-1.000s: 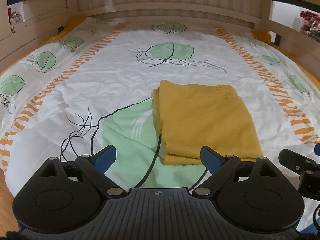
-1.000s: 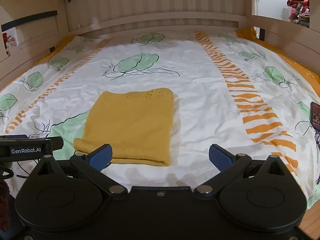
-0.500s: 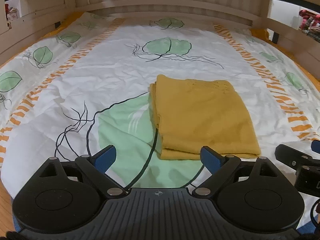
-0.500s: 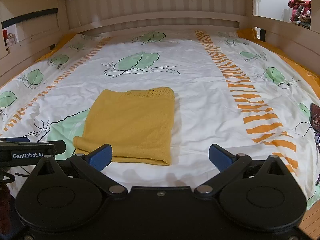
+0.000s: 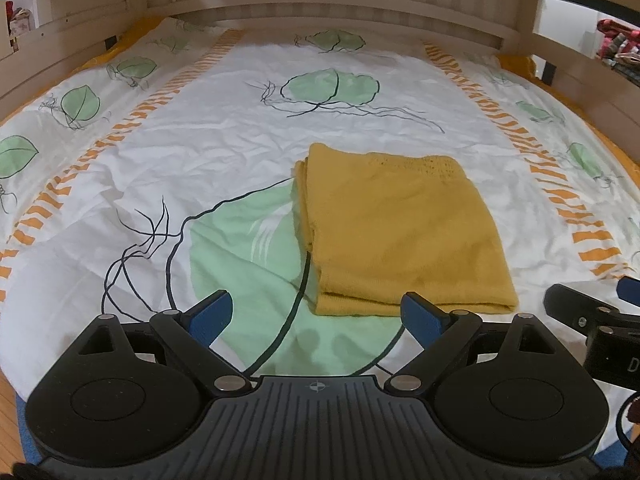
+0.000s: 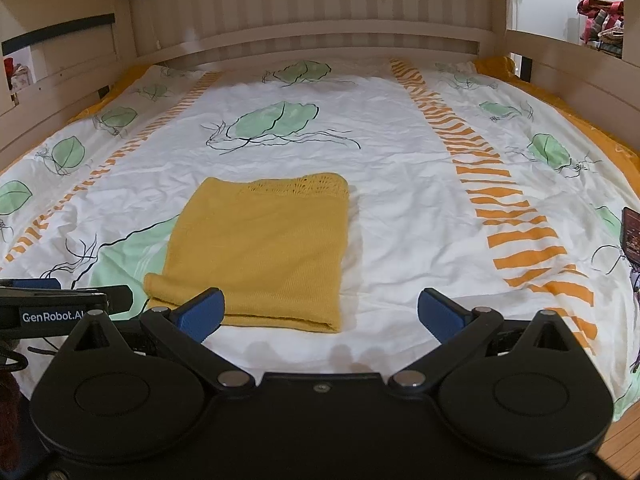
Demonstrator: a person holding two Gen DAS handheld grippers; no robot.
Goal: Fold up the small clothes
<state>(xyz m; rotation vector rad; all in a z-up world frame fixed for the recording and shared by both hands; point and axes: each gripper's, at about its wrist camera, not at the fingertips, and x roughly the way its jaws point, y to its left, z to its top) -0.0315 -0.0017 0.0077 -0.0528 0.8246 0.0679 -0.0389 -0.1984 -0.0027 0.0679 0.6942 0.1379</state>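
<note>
Left wrist view: the left hand-held gripper [image 5: 317, 313] hangs wide open and empty above the near edge of the bed [image 5: 200, 152], its blue fingertips [image 5: 210, 312] spread apart and touching no cloth. A yellow knitted garment [image 5: 400, 228] lies folded into a neat rectangle on the leaf-print cover, just beyond the right fingertip, layered edges showing along its left side. Part of the right hand-held gripper [image 5: 592, 316] pokes in from the right edge.

Right wrist view: the right hand-held gripper [image 6: 322, 310] is likewise spread wide and holds nothing. The folded garment sits flat ahead and to its left, lacy hem at the far end, near fold tidy. A dark phone-like object [image 6: 631, 234] rests at the bed's right edge.

Judging by the compact, squared stack, this garment's folding looks finished; no other clothes are visible awaiting folding.
</note>
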